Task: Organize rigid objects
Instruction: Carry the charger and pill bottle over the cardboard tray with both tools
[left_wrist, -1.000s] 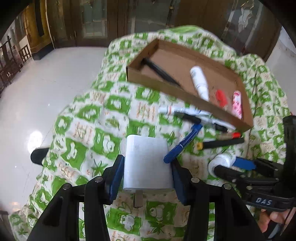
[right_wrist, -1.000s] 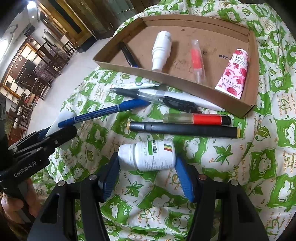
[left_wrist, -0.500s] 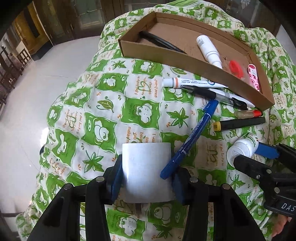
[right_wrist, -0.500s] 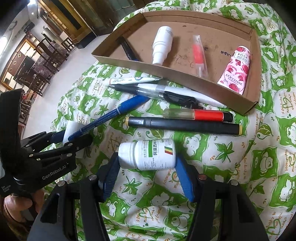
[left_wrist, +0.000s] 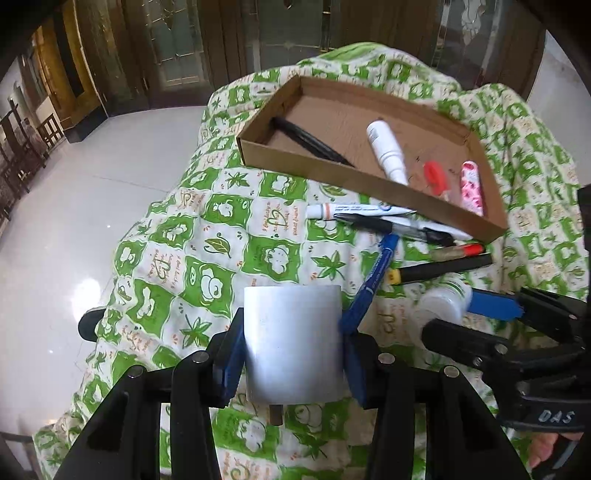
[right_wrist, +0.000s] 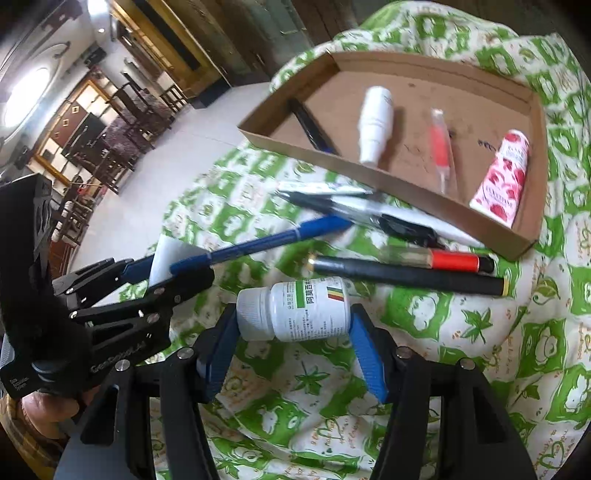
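Observation:
My left gripper (left_wrist: 291, 354) is shut on a white charger block (left_wrist: 293, 339), held above the green patterned cloth; it also shows in the right wrist view (right_wrist: 166, 254). My right gripper (right_wrist: 293, 332) is shut on a white pill bottle (right_wrist: 295, 310), lifted off the cloth; the bottle also shows in the left wrist view (left_wrist: 443, 301). A cardboard tray (left_wrist: 332, 175) at the back holds a black pen (left_wrist: 310, 140), a white bottle (left_wrist: 386, 149), a red tube (left_wrist: 434, 177) and a pink rose tube (left_wrist: 472, 186).
Loose on the cloth before the tray lie a blue pen (right_wrist: 258, 243), a white tube (left_wrist: 362, 210), a black-and-clear pen (right_wrist: 354, 212), a red-capped pen (right_wrist: 439, 258) and a long black marker (right_wrist: 406, 275). The cloth's left edge drops to a tiled floor (left_wrist: 74, 203).
Both grippers have risen and tilted, each lifting its object higher. The pill bottle is now off the cloth. The tray sits farther away in both views.

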